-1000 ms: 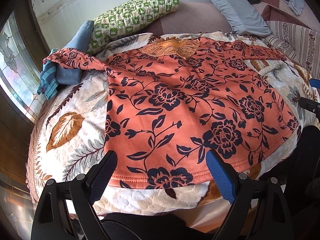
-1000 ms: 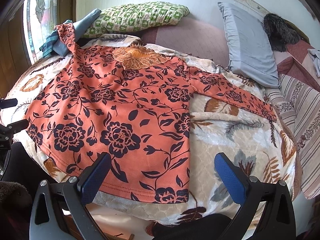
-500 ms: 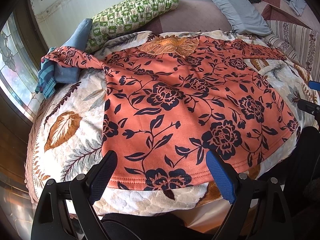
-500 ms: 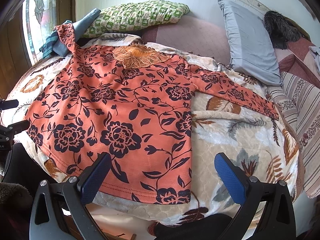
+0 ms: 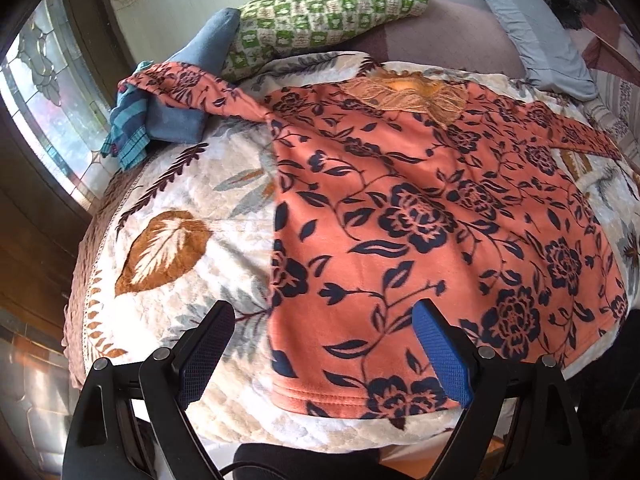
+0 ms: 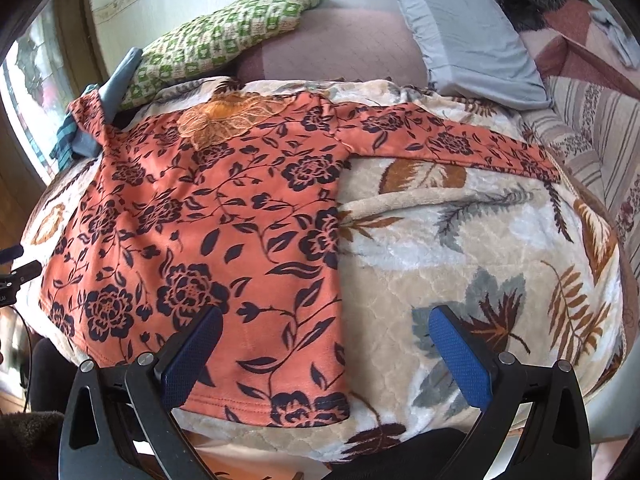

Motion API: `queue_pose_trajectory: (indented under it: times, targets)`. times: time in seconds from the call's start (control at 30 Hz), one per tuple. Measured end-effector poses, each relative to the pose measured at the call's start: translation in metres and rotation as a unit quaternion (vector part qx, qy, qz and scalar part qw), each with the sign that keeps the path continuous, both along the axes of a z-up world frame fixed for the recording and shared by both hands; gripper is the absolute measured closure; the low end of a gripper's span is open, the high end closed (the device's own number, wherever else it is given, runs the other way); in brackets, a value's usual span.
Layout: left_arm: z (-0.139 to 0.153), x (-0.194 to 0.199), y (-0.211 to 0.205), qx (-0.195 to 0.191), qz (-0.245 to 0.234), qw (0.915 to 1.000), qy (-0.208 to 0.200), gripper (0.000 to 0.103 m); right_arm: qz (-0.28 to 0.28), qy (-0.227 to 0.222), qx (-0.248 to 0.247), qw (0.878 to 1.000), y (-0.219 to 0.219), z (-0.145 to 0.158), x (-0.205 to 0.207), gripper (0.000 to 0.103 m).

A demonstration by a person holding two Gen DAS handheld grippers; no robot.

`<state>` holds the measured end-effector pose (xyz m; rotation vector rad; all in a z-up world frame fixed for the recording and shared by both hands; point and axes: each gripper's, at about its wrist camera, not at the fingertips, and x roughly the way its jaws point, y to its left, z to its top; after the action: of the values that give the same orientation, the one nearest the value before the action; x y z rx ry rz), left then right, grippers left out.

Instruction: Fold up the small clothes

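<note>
Left wrist view showed the floral top (image 5: 420,216) spread flat on the bed blanket (image 5: 168,240), hem along its near edge, each hem corner between an empty, wide-open gripper's jaws: left gripper (image 5: 320,356), right gripper (image 6: 324,356).

The shirt (image 5: 420,216) ahead of the left claw (image 5: 324,344) is salmon-orange, printed with navy roses, leaves and trailing vines; its neckline carries a golden-orange lace panel (image 5: 404,92). The claw's finger pads (image 5: 438,352) are textured blue on black frames. Under the shirt, the blanket (image 5: 192,216) is cream with rust-brown, grey-blue and dark maroon leaves. Beyond the shirt lies a pillow (image 5: 328,12) checked in green and cream, and to the claw's far left sit folded clothes (image 5: 176,120) in dusty blue with teal stripes. To the far right of the right claw (image 6: 324,352) leans a pale grey-blue pillow (image 6: 468,36), with a striped beige-and-mauve cover (image 6: 592,120) beside it.
</note>
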<state>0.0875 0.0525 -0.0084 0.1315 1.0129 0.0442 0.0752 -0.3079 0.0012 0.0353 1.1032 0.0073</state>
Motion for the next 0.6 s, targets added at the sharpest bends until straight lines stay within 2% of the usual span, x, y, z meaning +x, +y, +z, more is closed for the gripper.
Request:
queue_pose_trajectory:
  times: [0.1,0.17,0.33,0.4,0.43,0.5,0.53,0.57,0.6]
  targets:
    - [-0.009,0.017,0.026,0.01,0.046,0.9986,0.022,0.013,-0.019,0.016,0.028,0.999,-0.018,-0.015,0.014,0.001]
    - [-0.018,0.027,0.041,-0.002,0.072,0.9966,0.04,0.013,-0.017,0.03,0.038,0.999,-0.018,-0.029,0.021,0.001]
    - [-0.052,0.044,0.063,-0.075,0.116,0.9856,0.097,0.013,0.008,0.065,0.071,0.995,-0.001,-0.063,0.024,0.003]
    - [-0.068,0.047,0.066,-0.112,0.116,0.9795,0.121,0.013,0.018,0.082,0.082,0.993,0.004,-0.075,0.023,0.007]
    - [-0.075,0.048,0.067,-0.133,0.114,0.9756,0.132,0.013,0.024,0.089,0.089,0.992,0.007,-0.08,0.021,0.013]
    - [-0.086,0.047,0.061,-0.167,0.102,0.9701,0.144,0.013,0.037,0.081,0.078,0.993,0.012,-0.081,0.017,0.014]
    - [-0.087,0.046,0.055,-0.155,0.099,0.9736,0.136,0.013,0.046,0.074,0.073,0.993,0.014,-0.08,0.016,0.022]
    - [-0.087,0.045,0.051,-0.15,0.091,0.9761,0.129,0.014,0.053,0.068,0.069,0.994,0.015,-0.079,0.016,0.049]
    - [-0.087,0.045,0.047,-0.156,0.086,0.9759,0.126,0.024,0.058,0.067,0.065,0.994,0.015,-0.078,0.017,0.071]
